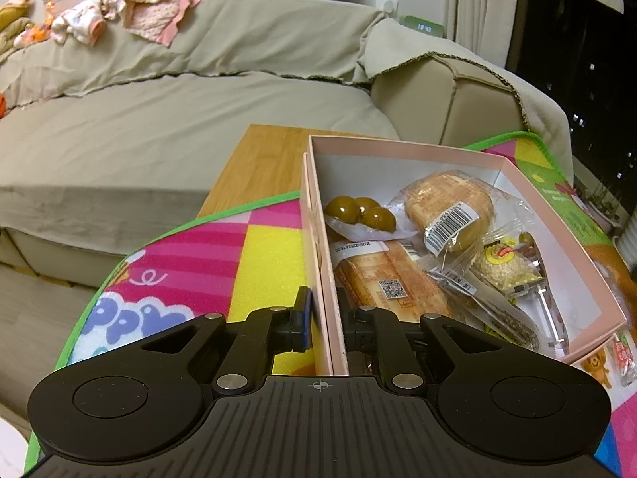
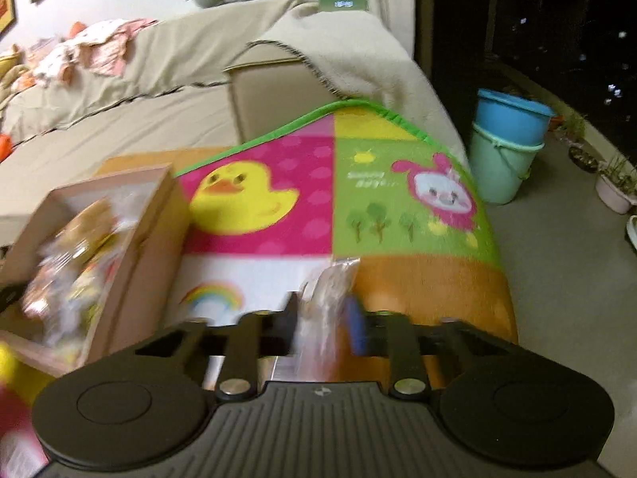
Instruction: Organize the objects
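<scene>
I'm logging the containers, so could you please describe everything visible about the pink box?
The pink box is an open, lidless rectangular carton, seemingly cardboard, pale pink outside and white inside. It sits upright on the colourful play mat, holding wrapped snacks: bread, brown balls, a seed bar. The left gripper is shut on its near side wall, one finger inside, one outside.

Draped sofa, stacked buckets
</scene>
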The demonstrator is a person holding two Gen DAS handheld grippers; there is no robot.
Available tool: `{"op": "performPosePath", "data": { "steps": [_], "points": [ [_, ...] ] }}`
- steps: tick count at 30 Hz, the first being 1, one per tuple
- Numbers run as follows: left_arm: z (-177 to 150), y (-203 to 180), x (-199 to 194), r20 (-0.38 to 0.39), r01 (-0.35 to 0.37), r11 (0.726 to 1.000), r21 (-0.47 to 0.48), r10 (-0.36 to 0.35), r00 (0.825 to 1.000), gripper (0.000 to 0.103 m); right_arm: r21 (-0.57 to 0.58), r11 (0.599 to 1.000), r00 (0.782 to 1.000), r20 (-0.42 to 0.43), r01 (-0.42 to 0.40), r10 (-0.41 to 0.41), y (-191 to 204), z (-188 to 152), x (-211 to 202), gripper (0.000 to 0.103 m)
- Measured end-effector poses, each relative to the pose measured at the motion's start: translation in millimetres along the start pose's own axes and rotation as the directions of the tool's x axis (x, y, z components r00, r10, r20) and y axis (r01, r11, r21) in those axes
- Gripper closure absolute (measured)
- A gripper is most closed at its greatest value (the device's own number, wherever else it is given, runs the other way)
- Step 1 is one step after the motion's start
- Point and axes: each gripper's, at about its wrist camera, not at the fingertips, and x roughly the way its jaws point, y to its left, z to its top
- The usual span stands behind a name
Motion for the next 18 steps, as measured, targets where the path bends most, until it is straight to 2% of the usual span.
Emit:
{"op": "performPosePath", "data": {
  "steps": [5,8,9,10,12,14,18],
  "points": [
    [1.0,0.4,0.8,0.003,0.006,1.0,-0.006,-0.006,1.0,0.089,-0.06,0.997,0.999,-0.02,-0.038,0.037,12.5,-28.9,-37.8,0.084],
    [1.3,1.3,0.8,0.003,0.007,1.0,-0.009,-0.007,1.0,0.089,-0.06,0.998,0.999,-0.019,-0.03,0.028,16.1,-35.0,-43.6,0.082],
    [1.1,1.0,0.8,0.003,0.008,1.0,-0.009,-0.008,1.0,0.089,-0.047,0.998,0.999,-0.027,-0.033,0.032,15.5,-34.7,-41.9,0.073],
    [1.0,1.3,0.6,0.003,0.009,1.0,-0.009,-0.008,1.0,0.089,-0.025,0.999,0.998,-0.039,-0.043,0.042,15.1,-35.0,-39.0,0.055],
    [0.5,1.4,0.1,0.002,0.01,1.0,-0.008,-0.01,1.0,0.089,0.017,0.997,0.996,-0.056,-0.073,0.074,15.9,-38.4,-30.7,0.042],
    [0.2,1.2,-0.2,0.001,0.008,1.0,-0.005,-0.008,1.0,0.089,0.016,0.996,0.992,-0.082,-0.09,0.091,22.1,-42.7,-18.2,0.042],
    [0.1,1.1,-0.2,0.001,0.009,1.0,-0.007,-0.009,1.0,0.09,0.013,0.998,0.993,-0.107,-0.058,0.059,35.6,-48.2,7.0,0.042]
  ]
}}
